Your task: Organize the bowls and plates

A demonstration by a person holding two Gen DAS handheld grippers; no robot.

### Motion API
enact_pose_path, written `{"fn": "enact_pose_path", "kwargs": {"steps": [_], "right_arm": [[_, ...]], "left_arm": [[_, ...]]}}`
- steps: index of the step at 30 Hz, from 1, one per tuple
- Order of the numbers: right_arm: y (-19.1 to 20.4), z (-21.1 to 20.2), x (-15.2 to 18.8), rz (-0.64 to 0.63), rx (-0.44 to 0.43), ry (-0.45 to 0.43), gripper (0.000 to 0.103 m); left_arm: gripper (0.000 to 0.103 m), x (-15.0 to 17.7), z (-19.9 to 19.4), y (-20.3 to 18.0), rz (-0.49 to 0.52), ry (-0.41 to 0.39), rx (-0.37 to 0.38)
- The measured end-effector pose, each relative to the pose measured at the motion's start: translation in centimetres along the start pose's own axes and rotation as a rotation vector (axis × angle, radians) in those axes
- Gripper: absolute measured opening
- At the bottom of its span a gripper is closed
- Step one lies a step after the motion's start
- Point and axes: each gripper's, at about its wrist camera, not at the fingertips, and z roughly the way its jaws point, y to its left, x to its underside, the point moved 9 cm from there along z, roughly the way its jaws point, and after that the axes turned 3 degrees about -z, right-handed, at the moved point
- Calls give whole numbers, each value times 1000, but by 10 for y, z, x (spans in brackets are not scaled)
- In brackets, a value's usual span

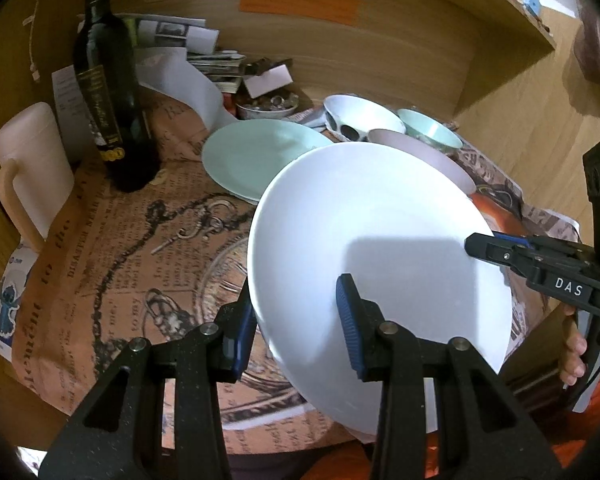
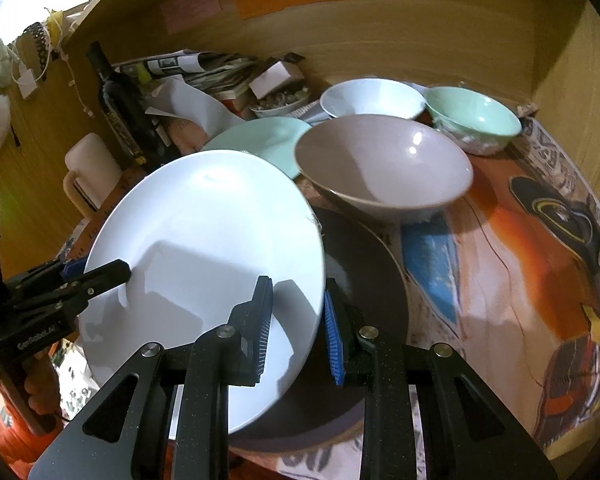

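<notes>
Round white ceramic plate point(image 1: 380, 232): raised off the print-covered surface point(image 1: 112, 248), tilted, gripped at two opposite sections of its rim.

Left tool point(image 1: 296, 328): narrowly parted, clamped on the left rim of the round white ceramic plate, one blue pad on the upper face and one beneath.

Right tool point(image 2: 296, 336): nearly closed, clamped on the right rim in the same manner.

Below the raised plate, flat on the surface: round dark grey plate point(image 2: 360, 280).

Just behind the dark plate: wide mauve bowl point(image 2: 384, 160), upright.

Further back: round pale green plate point(image 1: 252, 156), white bowl point(image 2: 372, 98), pale green bowl point(image 2: 472, 116).

At the left: dark glass bottle point(image 1: 108, 80), upright, near a cream handled mug point(image 1: 32, 160).
</notes>
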Motion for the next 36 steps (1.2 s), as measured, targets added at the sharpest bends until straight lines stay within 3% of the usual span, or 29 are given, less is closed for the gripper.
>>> {"fn": "enact_pose_path", "kwargs": {"steps": [16, 29, 36], "right_arm": [[-35, 0, 26, 56, 9, 39, 23], [-36, 7, 25, 65, -4, 45, 23], [-38, 9, 21, 79, -2, 38, 22]], "left_arm": [[39, 15, 18, -34, 29, 60, 11], [39, 13, 37, -25, 1, 108, 23], [39, 11, 45, -24, 53, 106, -23]]}}
